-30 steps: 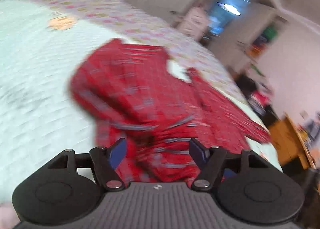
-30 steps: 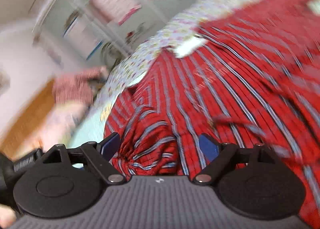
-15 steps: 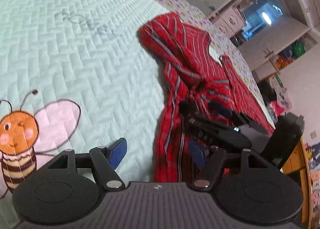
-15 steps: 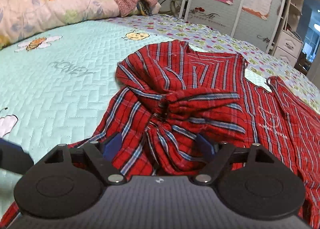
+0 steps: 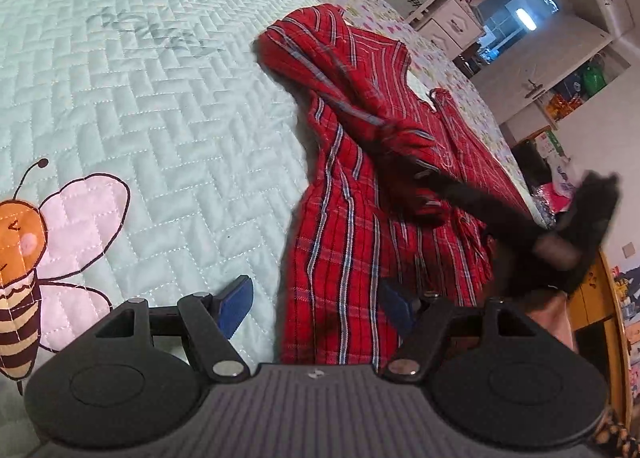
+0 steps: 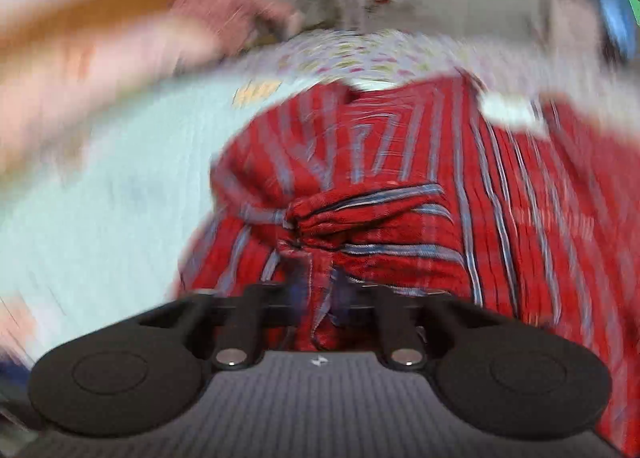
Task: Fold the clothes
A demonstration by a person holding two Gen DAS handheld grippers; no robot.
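1. Currently: shirt (image 5: 360, 186) is lying crumpled on quilt (image 5: 140, 118), near its far side, one sleeve bunched across the body. No fold is showing yet, so task is sitting at the very start; est. flattening, sleeves and body folds are all still to do.
2. R gripper (image 6: 316, 290): jaws have just been closing, now standing narrow, w/ a bunch of red fabric pinched between them, close below the sleeve bunch. R wrist view is blurring badly, so exact contact pt is hard to read.
3. L gripper (image 5: 316, 306): jaws are standing wide, gripping nothing. L finger (image 5: 236, 304) is hanging over bare quilt just beside shirt edge; R finger (image 5: 396, 308) is sitting over the near cloth. Cannot tell if it is touching.
4. L wrist view is also showing the R gripper as a dark blur reaching into the shirt middle from the right.
5. Judging next need: spread the garment flat before any fold.
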